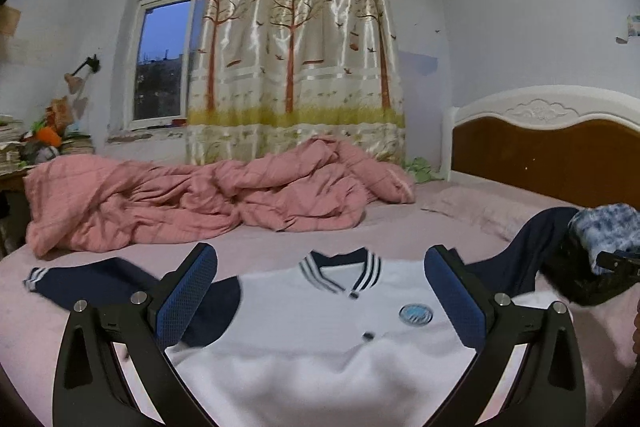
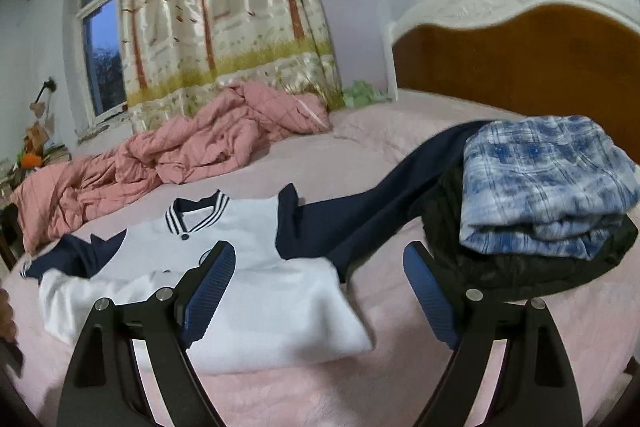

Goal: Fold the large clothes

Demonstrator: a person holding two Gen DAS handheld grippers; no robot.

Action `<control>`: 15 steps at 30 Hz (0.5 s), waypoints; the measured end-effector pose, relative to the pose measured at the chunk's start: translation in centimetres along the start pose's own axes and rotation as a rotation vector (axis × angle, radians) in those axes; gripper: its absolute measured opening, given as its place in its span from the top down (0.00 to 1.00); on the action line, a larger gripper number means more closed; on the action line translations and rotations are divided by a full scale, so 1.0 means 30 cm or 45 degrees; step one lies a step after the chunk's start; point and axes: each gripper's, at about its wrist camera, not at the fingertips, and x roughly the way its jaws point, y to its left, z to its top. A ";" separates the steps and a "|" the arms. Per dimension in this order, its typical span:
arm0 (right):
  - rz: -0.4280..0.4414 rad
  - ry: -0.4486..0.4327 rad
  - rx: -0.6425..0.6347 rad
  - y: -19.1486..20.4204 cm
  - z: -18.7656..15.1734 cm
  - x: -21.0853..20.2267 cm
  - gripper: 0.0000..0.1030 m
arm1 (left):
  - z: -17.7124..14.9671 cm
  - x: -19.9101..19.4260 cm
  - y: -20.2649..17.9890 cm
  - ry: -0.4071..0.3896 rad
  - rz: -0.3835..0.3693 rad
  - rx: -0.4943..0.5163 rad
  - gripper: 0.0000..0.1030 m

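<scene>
Both pairs of tongs fill the bottom of my two views, and both stand wide open with nothing between the blue pads: my left tongs (image 1: 320, 291) hang over the chest of the jacket (image 1: 320, 347), my right tongs (image 2: 320, 279) over its right edge and the bare sheet beside it. From the left wrist view, going left to right, I see one navy sleeve (image 1: 92, 279) with a striped cuff lying out flat on the pink bed (image 1: 280, 239), then the white body of the jacket with its navy-and-white striped collar (image 1: 340, 267) pointing toward the far wall, a round blue badge (image 1: 416, 313) on the chest, and the other navy sleeve (image 2: 380, 203) running off toward the headboard (image 1: 560, 151). The lower white part looks folded up on itself, though blur keeps me from being sure. Beyond the jacket a crumpled pink quilt (image 1: 192, 199) stretches across the far side of the bed, under the window (image 1: 164, 55) and a curtain (image 1: 296, 39) printed with trees. At the right, the second sleeve's end disappears under a pile of folded clothes: a blue-and-white plaid garment (image 2: 548, 179) sits on top of a black one (image 2: 520, 267), just beside my right tongs.
</scene>
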 end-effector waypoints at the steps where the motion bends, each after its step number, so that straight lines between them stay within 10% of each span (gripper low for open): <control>1: 0.005 0.038 0.026 -0.017 0.030 0.032 0.15 | 0.002 0.040 -0.003 0.018 -0.003 -0.020 0.00; 11: -0.083 0.327 0.194 -0.161 0.180 0.490 0.21 | -0.241 0.395 0.048 0.244 0.072 -0.113 0.00; 15: -0.195 0.493 0.298 -0.251 0.177 0.685 0.40 | -0.334 0.440 0.075 0.294 0.072 -0.147 0.00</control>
